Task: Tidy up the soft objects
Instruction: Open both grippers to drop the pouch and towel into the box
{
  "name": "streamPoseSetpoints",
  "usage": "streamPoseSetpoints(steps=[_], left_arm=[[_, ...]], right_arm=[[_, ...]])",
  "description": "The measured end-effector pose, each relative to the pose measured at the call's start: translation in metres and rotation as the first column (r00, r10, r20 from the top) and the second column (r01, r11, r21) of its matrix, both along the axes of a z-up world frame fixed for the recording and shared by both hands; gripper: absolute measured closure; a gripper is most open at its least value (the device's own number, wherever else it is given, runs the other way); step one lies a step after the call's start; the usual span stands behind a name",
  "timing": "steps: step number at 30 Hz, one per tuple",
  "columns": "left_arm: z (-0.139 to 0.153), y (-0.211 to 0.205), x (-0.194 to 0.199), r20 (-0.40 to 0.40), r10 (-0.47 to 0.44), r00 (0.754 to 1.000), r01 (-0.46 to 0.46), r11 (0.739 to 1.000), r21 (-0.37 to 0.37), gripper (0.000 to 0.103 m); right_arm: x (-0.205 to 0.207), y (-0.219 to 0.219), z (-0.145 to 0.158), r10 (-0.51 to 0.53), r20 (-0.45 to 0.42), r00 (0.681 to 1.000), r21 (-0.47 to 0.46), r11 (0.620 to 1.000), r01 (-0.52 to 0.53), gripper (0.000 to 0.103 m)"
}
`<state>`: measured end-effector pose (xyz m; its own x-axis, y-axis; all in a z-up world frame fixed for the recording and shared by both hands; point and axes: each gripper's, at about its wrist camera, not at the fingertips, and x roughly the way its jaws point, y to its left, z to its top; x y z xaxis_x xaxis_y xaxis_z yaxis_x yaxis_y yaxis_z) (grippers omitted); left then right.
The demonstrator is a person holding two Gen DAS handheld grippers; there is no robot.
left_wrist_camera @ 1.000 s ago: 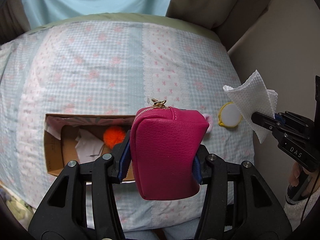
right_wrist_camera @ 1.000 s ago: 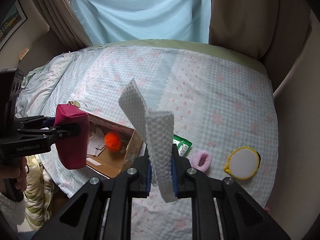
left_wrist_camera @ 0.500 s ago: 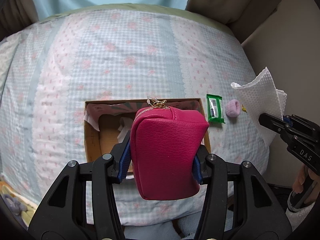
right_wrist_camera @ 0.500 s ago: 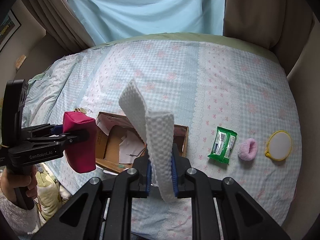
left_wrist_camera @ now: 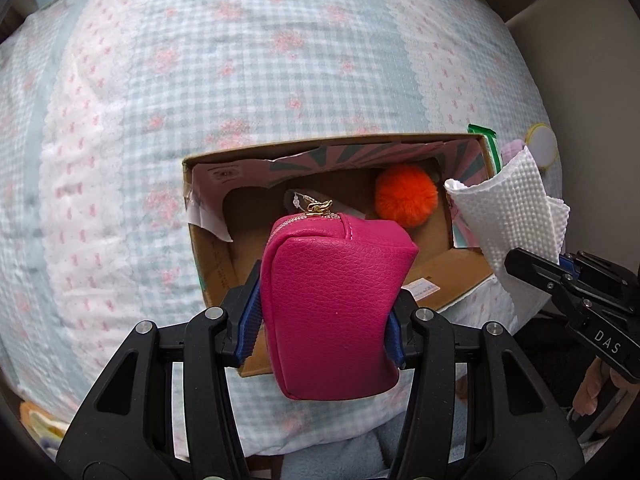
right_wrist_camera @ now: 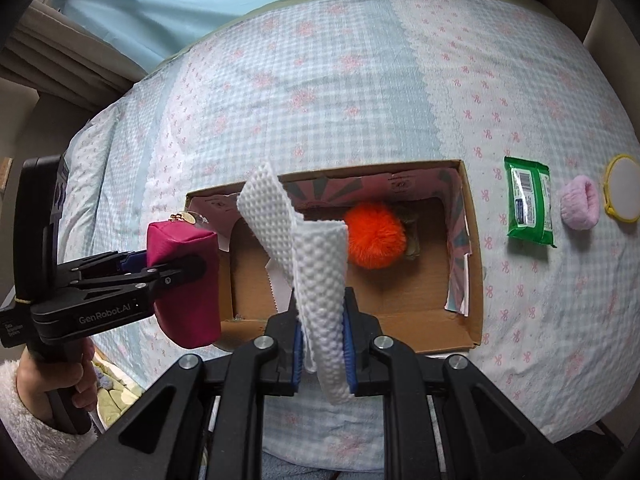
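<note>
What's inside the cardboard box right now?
Inside the cardboard box: an orange pom-pom at the back and white paper scraps. The pink pouch and white cloth, both gripper-held, hide part of the floor.

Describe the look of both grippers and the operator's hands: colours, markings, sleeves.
Both grippers are black plastic frames with silver screws and blue ribbed finger pads. The left gripper reads "GenRobot.AI" in white; the right gripper shows "DAS". The left hand is bare, with a fluffy white sleeve cuff.
</note>
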<state>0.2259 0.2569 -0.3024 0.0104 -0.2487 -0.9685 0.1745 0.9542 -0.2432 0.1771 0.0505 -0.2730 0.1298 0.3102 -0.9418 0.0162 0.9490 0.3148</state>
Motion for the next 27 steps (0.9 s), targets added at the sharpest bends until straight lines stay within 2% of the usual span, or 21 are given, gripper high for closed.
streamPoseSetpoints(steps=[5,11,13,14,15,16,17,18,27], left_arm=[[-0.029,-0.003,0.006,-0.052,-0.029,0.998,0.029,1.000,-0.003,0.057],[-0.041,-0.019,0.004,-0.070,-0.107,0.992,0.108,0.994,0.020,0.056],[-0.043,-0.025,0.001,-0.064,-0.140,0.988,0.143,0.989,0.036,0.042],[-0.044,-0.028,0.000,-0.054,-0.154,0.987,0.157,0.986,0.055,0.012],[-0.044,-0.031,-0.001,-0.045,-0.168,0.985,0.171,0.983,0.069,0.000],[-0.043,-0.034,-0.001,-0.033,-0.177,0.984,0.179,0.982,0.063,0.000],[-0.041,-0.035,-0.002,-0.018,-0.180,0.984,0.180,0.982,0.052,0.000],[-0.038,-0.035,-0.004,0.003,-0.180,0.984,0.179,0.983,0.042,0.000],[-0.042,-0.038,-0.019,-0.017,-0.208,0.978,0.208,0.976,0.067,0.000]], right_arm=[[0.009,0.002,-0.024,-0.034,-0.061,0.998,0.023,0.999,0.036,0.088],[0.017,-0.001,-0.040,-0.063,-0.112,0.992,0.040,0.997,0.068,0.088],[0.020,0.000,-0.043,-0.057,-0.111,0.992,0.049,0.997,0.063,0.087],[0.021,0.001,-0.045,-0.053,-0.114,0.992,0.047,0.997,0.059,0.085],[0.024,0.002,-0.047,-0.055,-0.113,0.992,0.026,0.998,0.058,0.068],[0.024,0.001,-0.049,-0.062,-0.103,0.993,0.000,0.998,0.062,0.029],[0.024,0.000,-0.050,-0.066,-0.091,0.994,-0.013,0.998,0.066,0.006],[0.025,-0.002,-0.050,-0.068,-0.082,0.994,-0.005,0.998,0.068,0.000],[0.018,-0.006,-0.051,-0.077,-0.081,0.994,0.004,0.997,0.078,0.000]])
